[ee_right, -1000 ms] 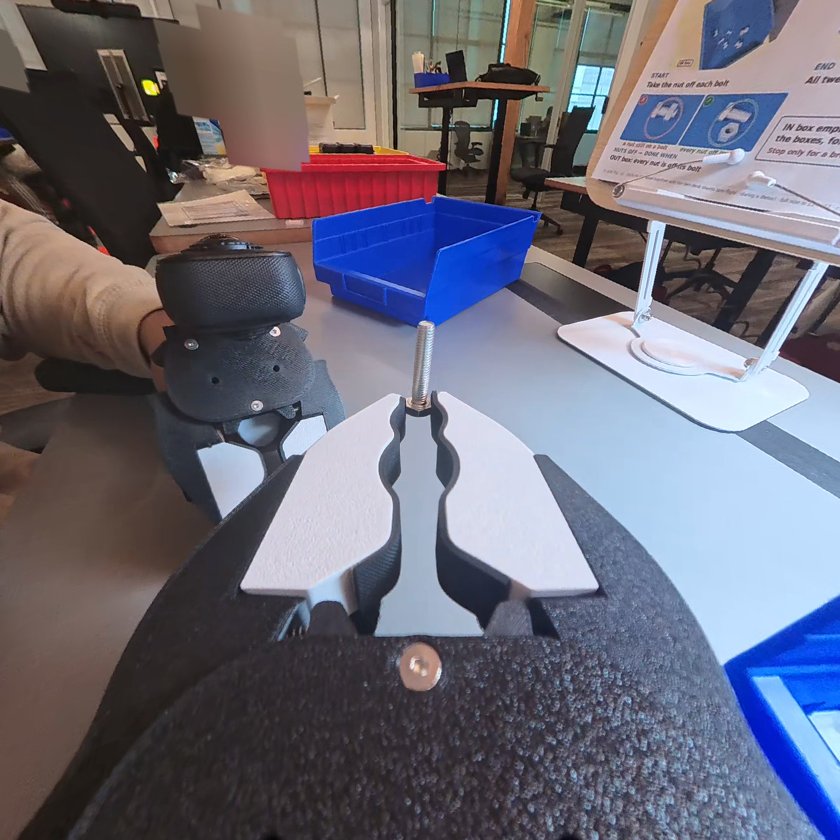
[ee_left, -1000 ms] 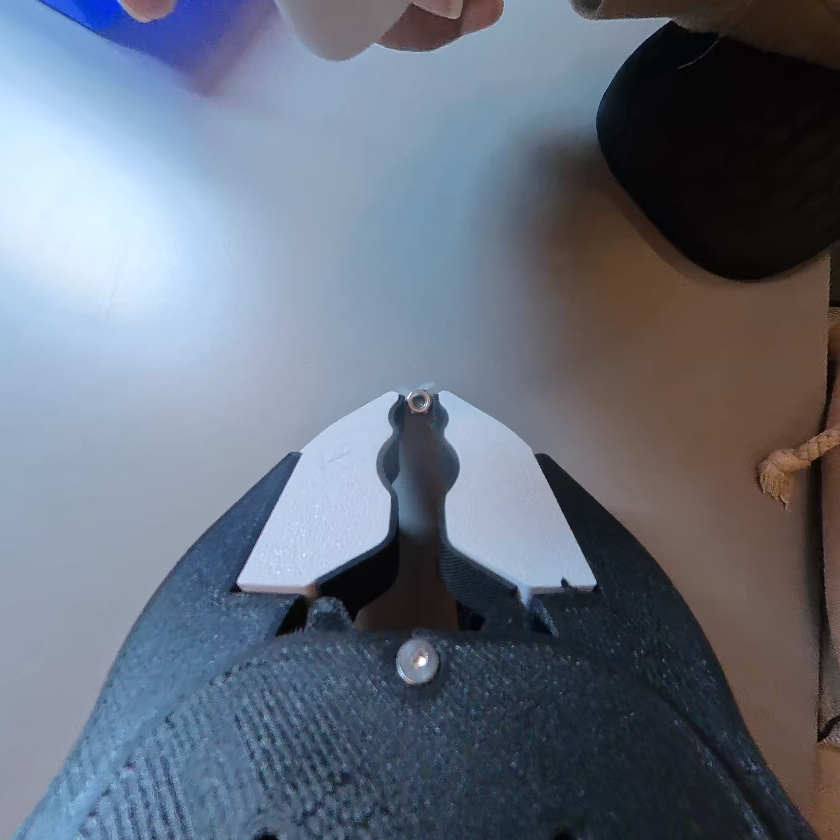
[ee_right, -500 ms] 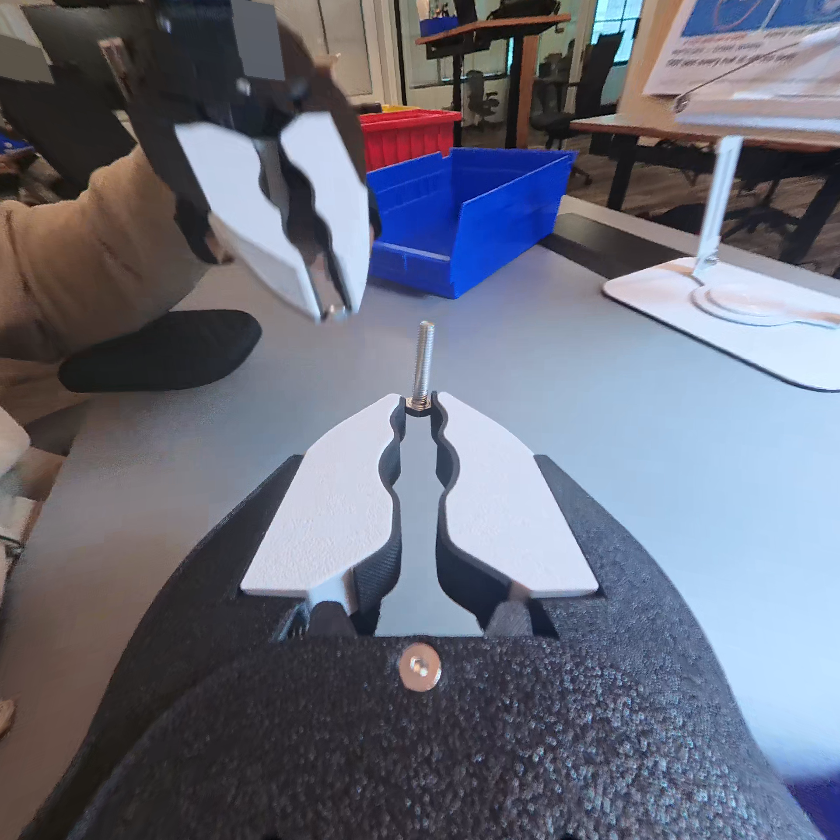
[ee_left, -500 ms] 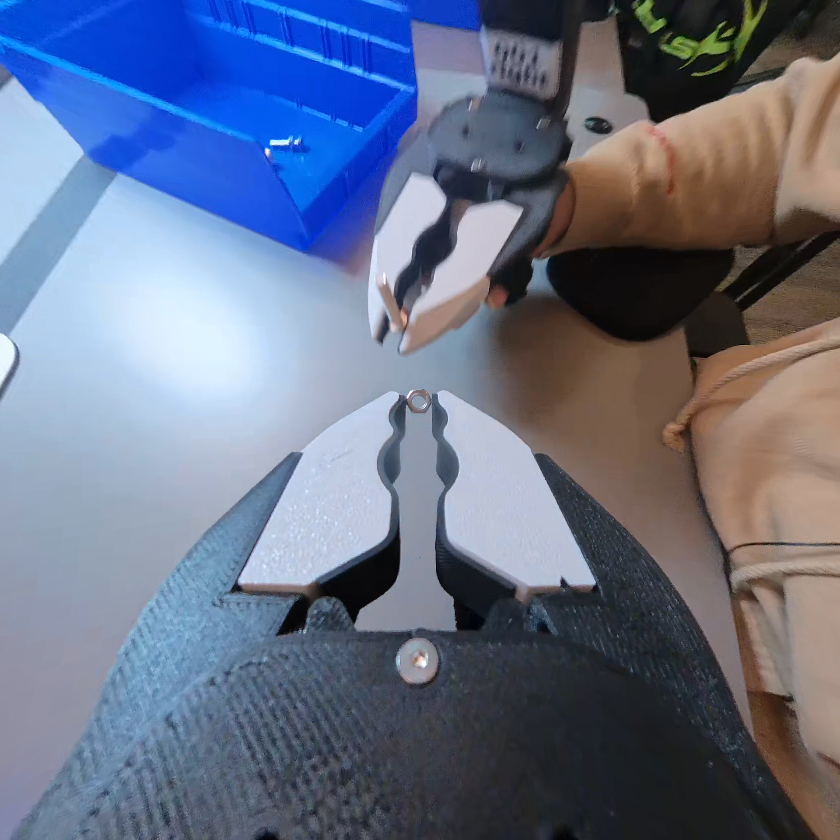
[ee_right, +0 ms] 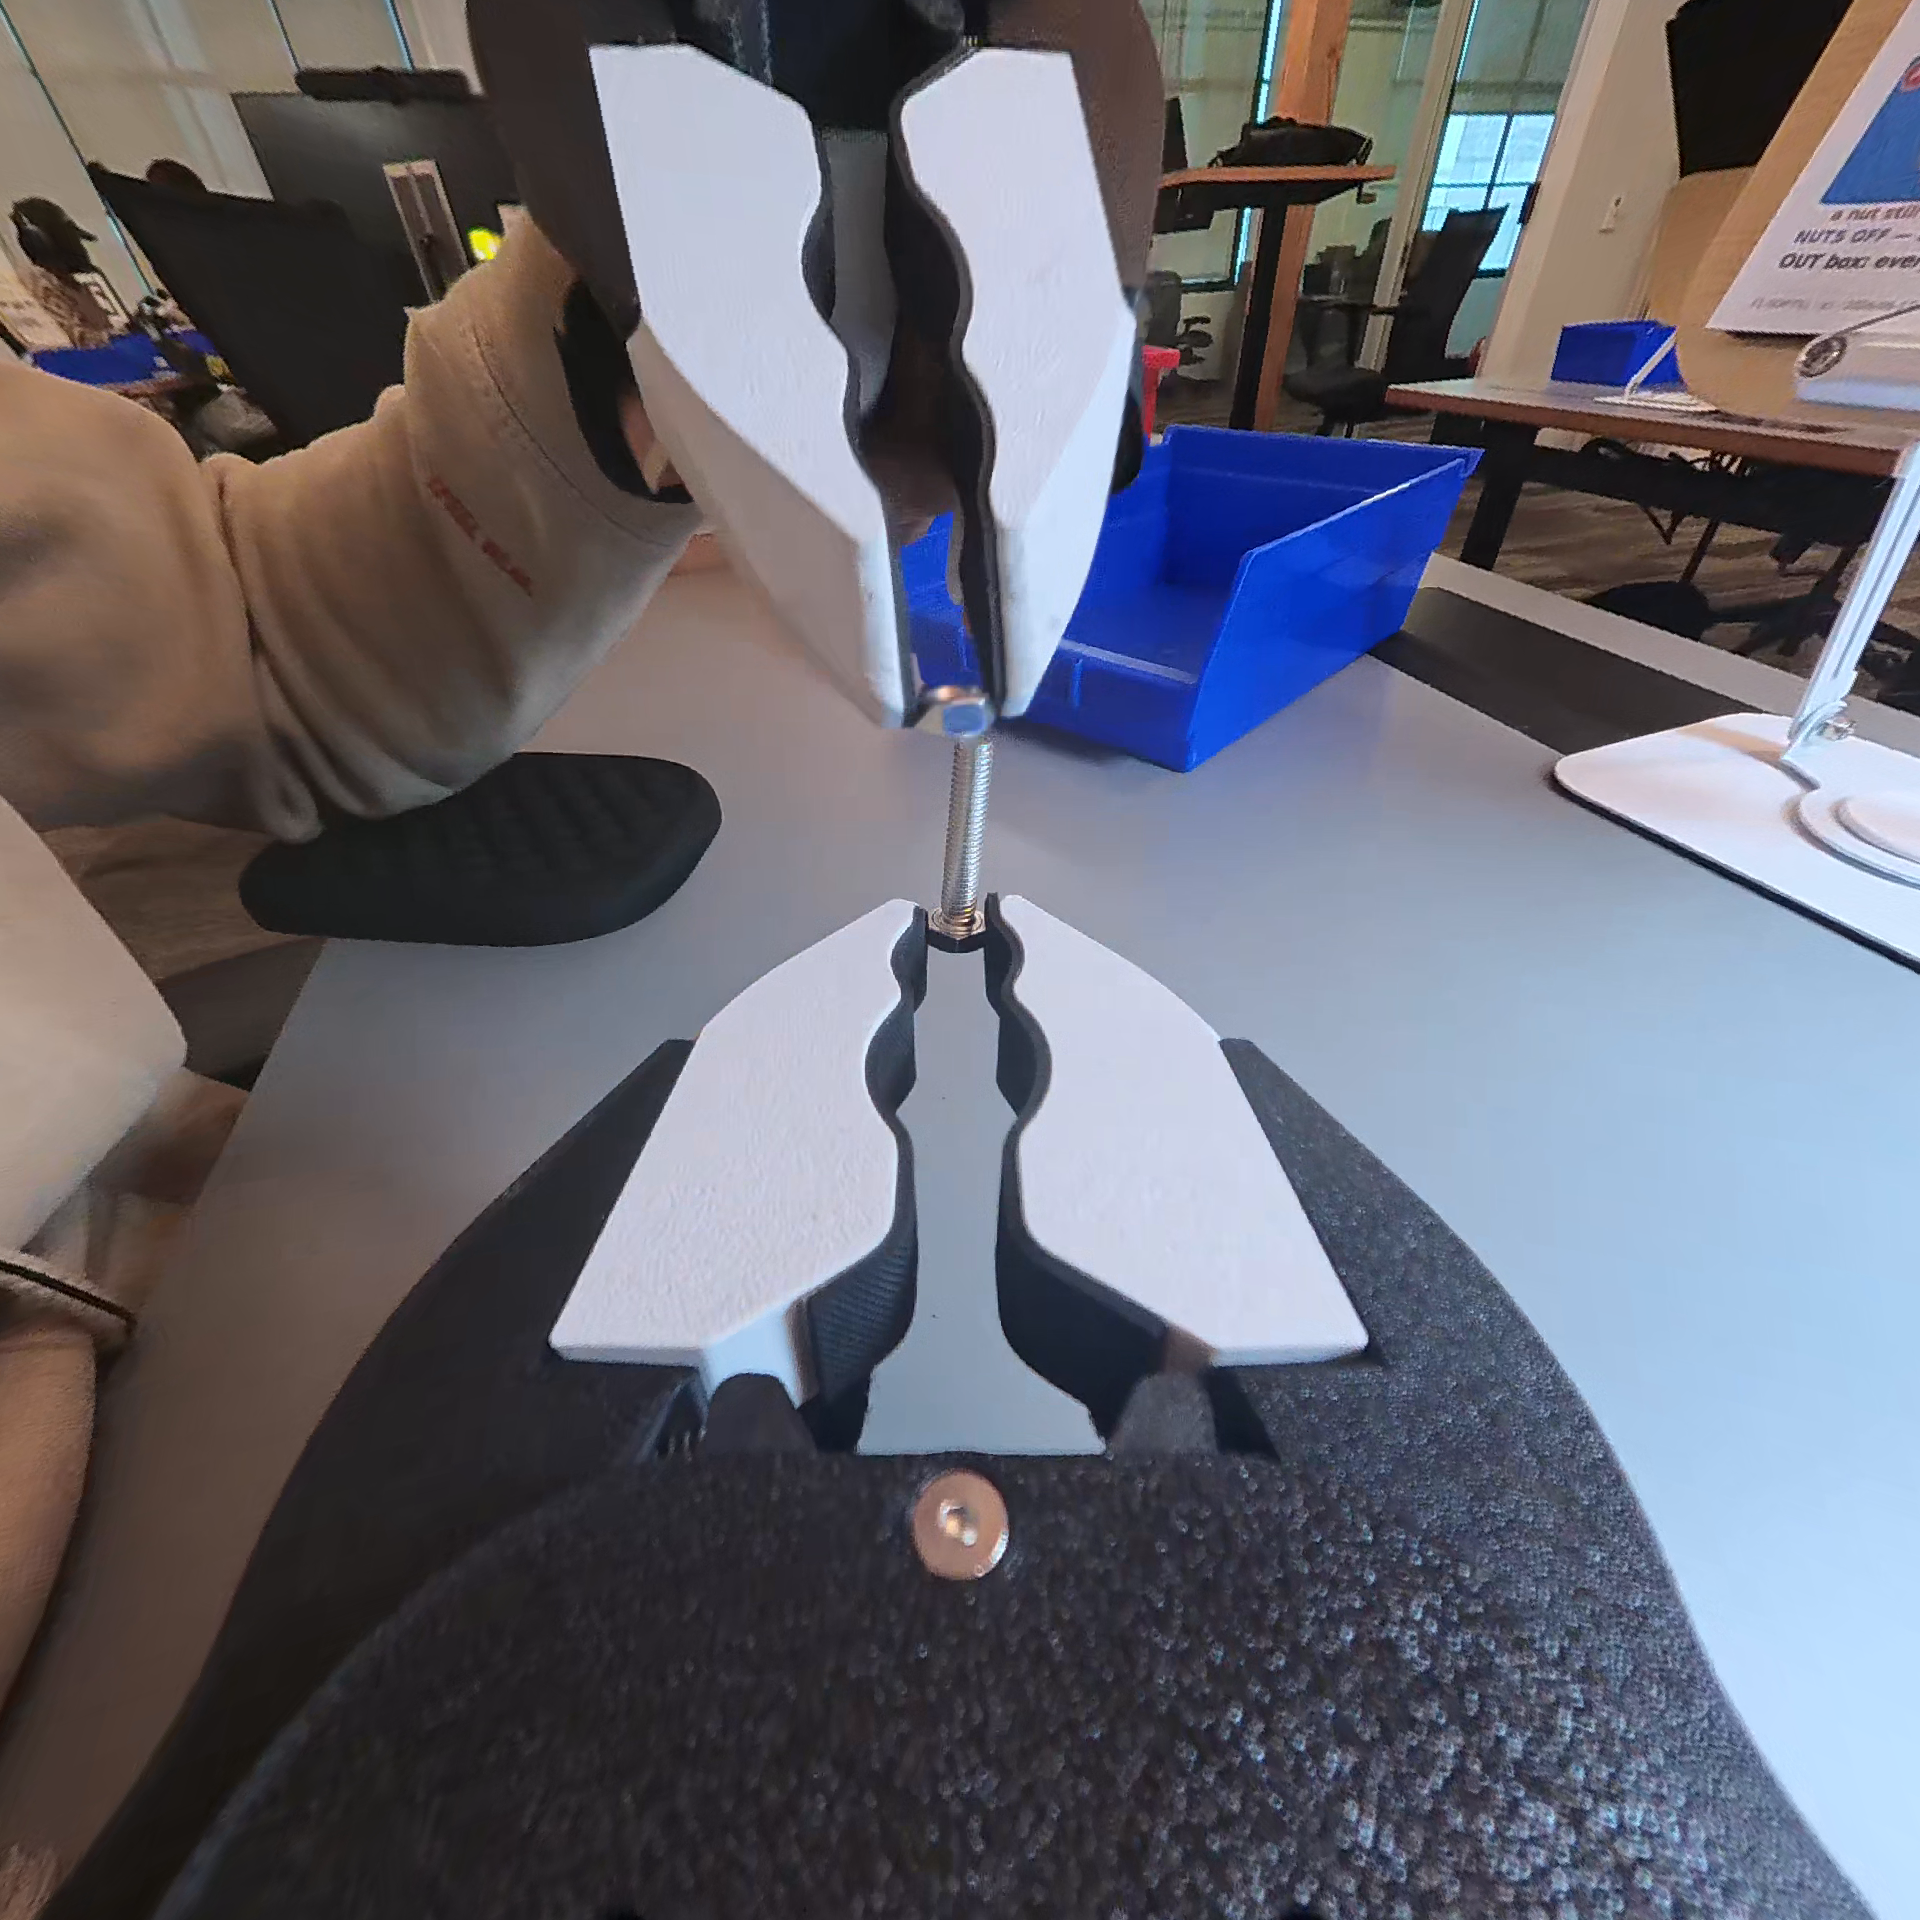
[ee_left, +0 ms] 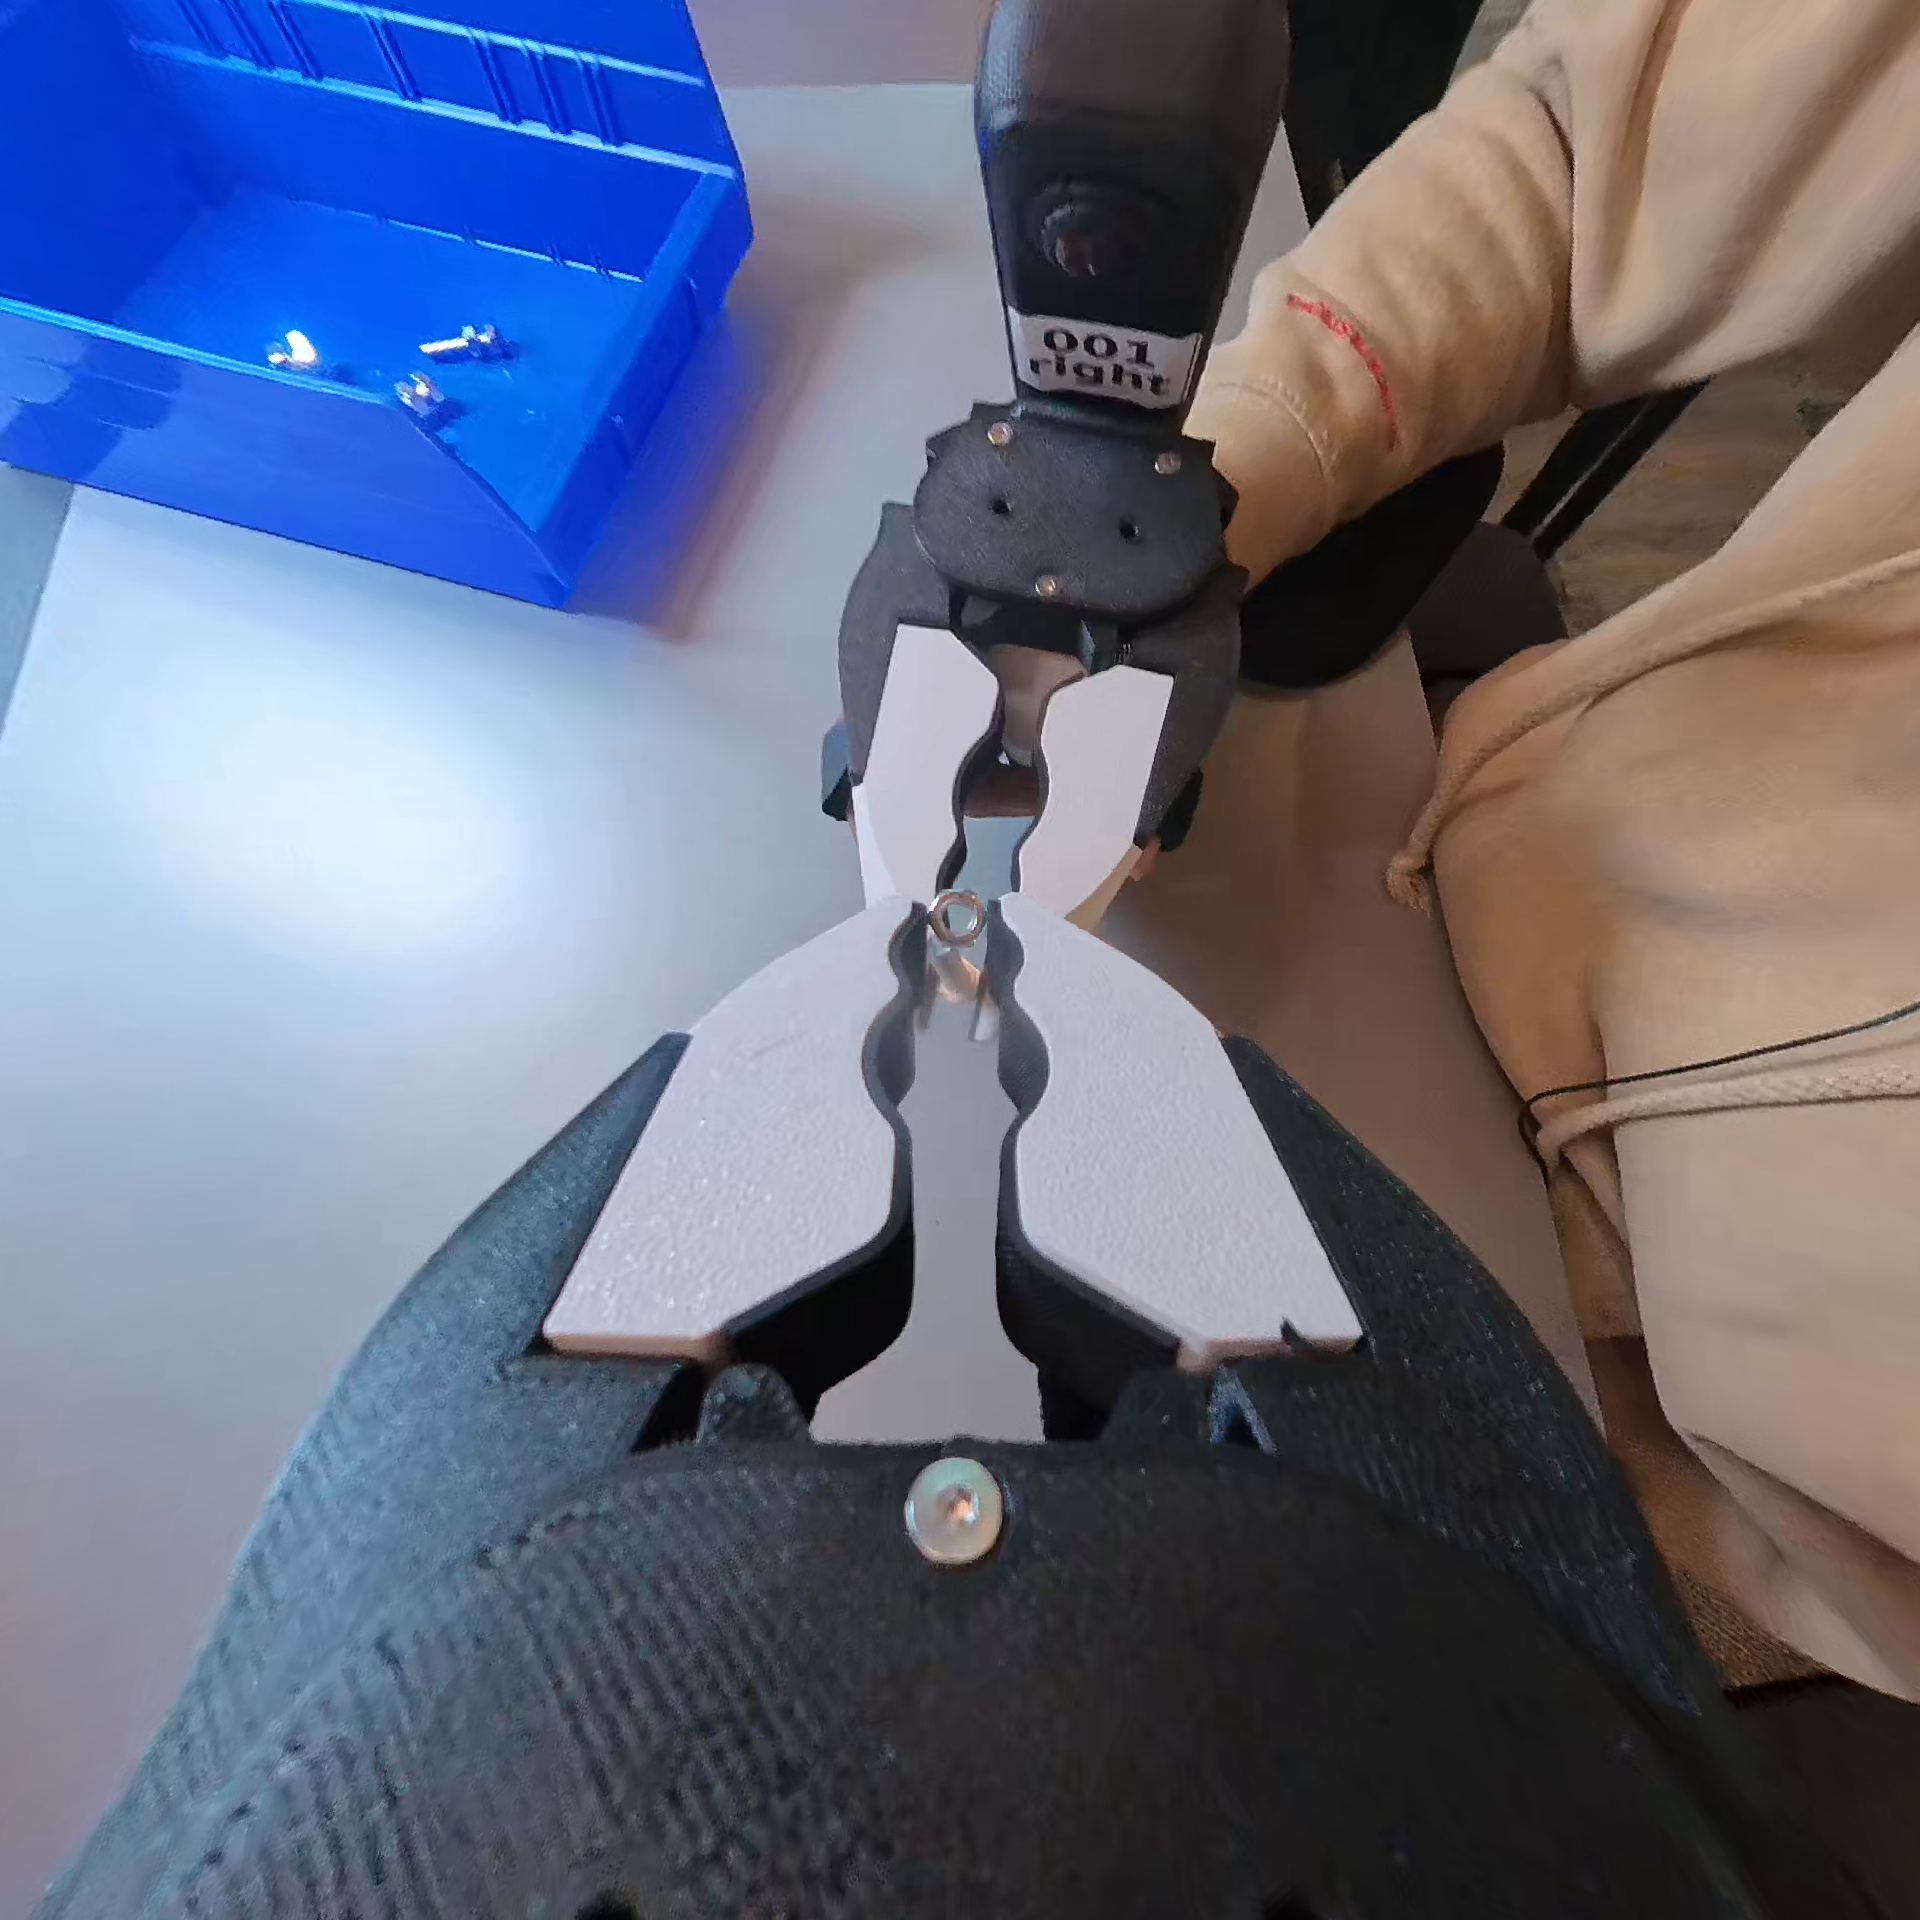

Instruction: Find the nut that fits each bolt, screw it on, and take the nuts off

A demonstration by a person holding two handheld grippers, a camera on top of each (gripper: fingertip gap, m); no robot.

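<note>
My right gripper point(ee_right: 958, 914) is clamped on the head of a slim threaded steel bolt point(ee_right: 964, 821), its shaft pointing away from me. My left gripper point(ee_left: 954, 914) pinches a small silver hex nut point(ee_right: 956, 715) right at the bolt's free tip. Beyond the bolt, a blue plastic bin point(ee_right: 1278, 613) sits on the grey bench point(ee_right: 1403, 1018).

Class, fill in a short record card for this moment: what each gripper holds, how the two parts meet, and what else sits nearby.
left gripper: shut on the nut
right gripper: shut on the bolt, threaded end pointing up
contact: nut sits at the bolt's tip; threading depth cannot be told
bin near right gripper: blue bin with a few small fasteners inside
far bin: second blue bin
surface: grey table
</note>
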